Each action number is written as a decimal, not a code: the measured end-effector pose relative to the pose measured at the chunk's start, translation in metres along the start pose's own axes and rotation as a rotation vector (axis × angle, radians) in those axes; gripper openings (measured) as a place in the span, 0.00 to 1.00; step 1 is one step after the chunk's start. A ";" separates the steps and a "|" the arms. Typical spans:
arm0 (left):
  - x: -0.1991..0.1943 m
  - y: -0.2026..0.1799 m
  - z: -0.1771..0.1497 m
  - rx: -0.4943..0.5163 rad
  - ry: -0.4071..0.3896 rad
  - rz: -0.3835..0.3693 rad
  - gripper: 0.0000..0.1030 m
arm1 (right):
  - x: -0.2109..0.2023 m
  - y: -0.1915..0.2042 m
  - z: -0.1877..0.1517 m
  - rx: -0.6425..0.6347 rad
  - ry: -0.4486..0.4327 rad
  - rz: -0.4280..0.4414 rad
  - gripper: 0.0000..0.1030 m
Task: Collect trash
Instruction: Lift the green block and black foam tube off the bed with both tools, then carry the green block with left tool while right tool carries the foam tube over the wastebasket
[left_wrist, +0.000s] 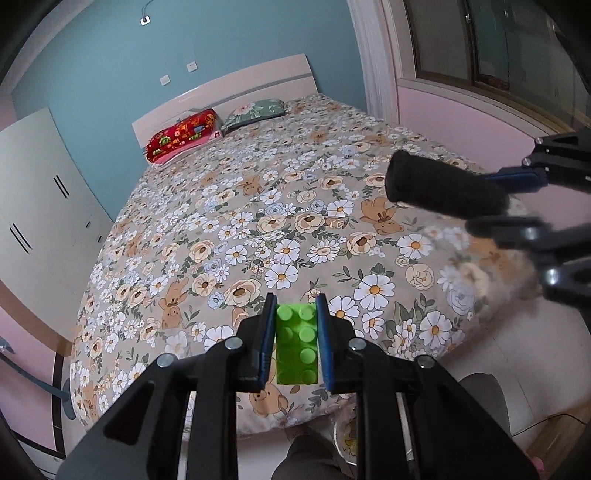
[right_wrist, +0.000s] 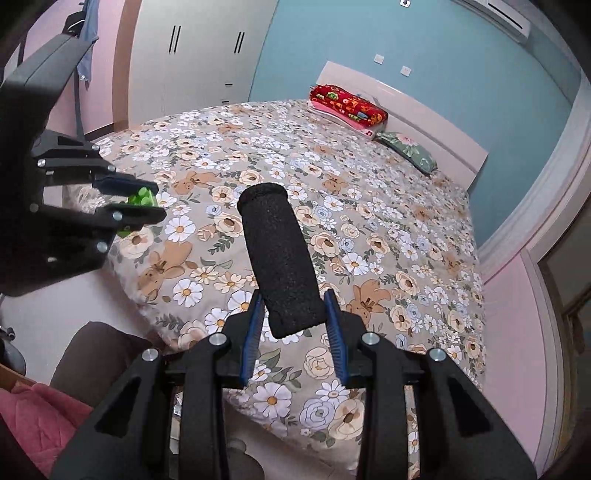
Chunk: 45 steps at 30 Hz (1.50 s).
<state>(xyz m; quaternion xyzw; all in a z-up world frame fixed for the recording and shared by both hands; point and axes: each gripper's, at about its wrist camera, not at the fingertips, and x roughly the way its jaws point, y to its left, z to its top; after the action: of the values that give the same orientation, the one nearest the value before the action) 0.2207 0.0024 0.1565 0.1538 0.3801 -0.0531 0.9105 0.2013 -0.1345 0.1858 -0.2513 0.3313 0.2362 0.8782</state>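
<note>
My left gripper (left_wrist: 296, 306) is shut on a green toy brick (left_wrist: 297, 343) and holds it above the near end of the bed. The brick also shows in the right wrist view (right_wrist: 142, 199), between the left gripper's fingers at the left edge. My right gripper (right_wrist: 293, 295) is shut on a black foam cylinder (right_wrist: 280, 258) that sticks out forward and up over the bed. In the left wrist view the cylinder (left_wrist: 443, 188) and the right gripper's fingers (left_wrist: 517, 181) are at the right, apart from the left gripper.
A bed with a floral cover (left_wrist: 258, 221) fills both views. A red pillow (left_wrist: 183, 134) and a green pillow (left_wrist: 256, 112) lie at the headboard. A white wardrobe (left_wrist: 40, 206) stands at the left, a window (left_wrist: 480, 40) at the right. A pink cloth (right_wrist: 37, 417) lies below.
</note>
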 end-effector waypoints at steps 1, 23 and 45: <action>-0.004 0.001 -0.002 0.000 -0.007 0.005 0.23 | -0.003 0.002 -0.001 -0.003 -0.002 0.001 0.33; -0.021 -0.027 -0.061 0.033 0.021 -0.013 0.23 | -0.015 0.050 -0.038 -0.033 0.014 0.047 0.33; 0.056 -0.053 -0.125 0.049 0.199 -0.090 0.23 | 0.075 0.082 -0.106 0.007 0.184 0.164 0.33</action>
<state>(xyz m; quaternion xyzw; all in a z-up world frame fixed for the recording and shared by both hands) 0.1641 -0.0070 0.0214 0.1631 0.4737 -0.0876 0.8610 0.1547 -0.1170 0.0401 -0.2409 0.4309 0.2820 0.8227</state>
